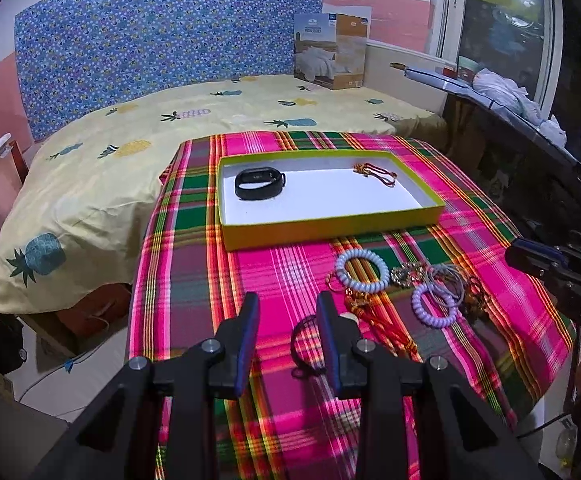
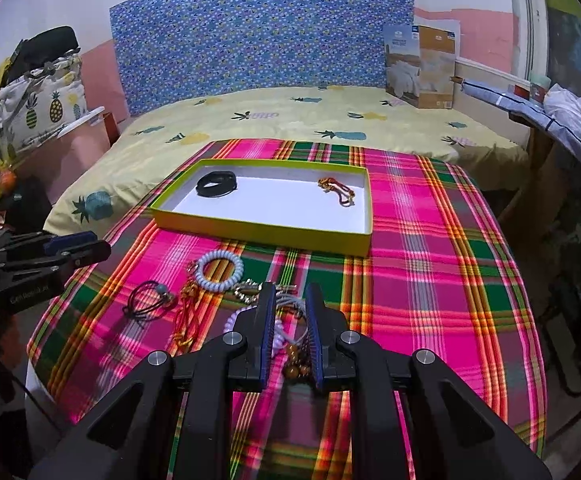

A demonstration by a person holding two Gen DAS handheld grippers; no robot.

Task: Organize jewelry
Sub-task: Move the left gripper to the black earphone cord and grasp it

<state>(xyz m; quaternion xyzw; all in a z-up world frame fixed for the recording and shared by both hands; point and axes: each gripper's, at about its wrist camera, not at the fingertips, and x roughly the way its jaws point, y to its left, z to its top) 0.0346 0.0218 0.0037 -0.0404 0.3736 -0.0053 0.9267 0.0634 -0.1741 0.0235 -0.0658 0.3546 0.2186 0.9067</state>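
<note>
Plaid-covered counter (image 2: 430, 240) carries our jewelry pile (image 2: 226, 292) at the released right tongs' (image 2: 288, 296) tips, nearer than the released left tongs (image 1: 288, 304), yellow-green box (image 2: 262, 232) at twelve o'clock.

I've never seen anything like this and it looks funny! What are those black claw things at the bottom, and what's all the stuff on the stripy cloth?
Those claws are two grabbers that a person holds, one in each hand. Each carries a little camera looking along its two fingers, so each picture is one grabber's view. The left gripper is open and holds nothing. The right gripper is also open, hovering over a pile of jewelry without squeezing any yet. On the plaid cloth sit a white spiral bracelet, a purple one, a dark hair tie and red cords. The yellow-green box already holds a black wristband and a red cord bracelet.
</note>
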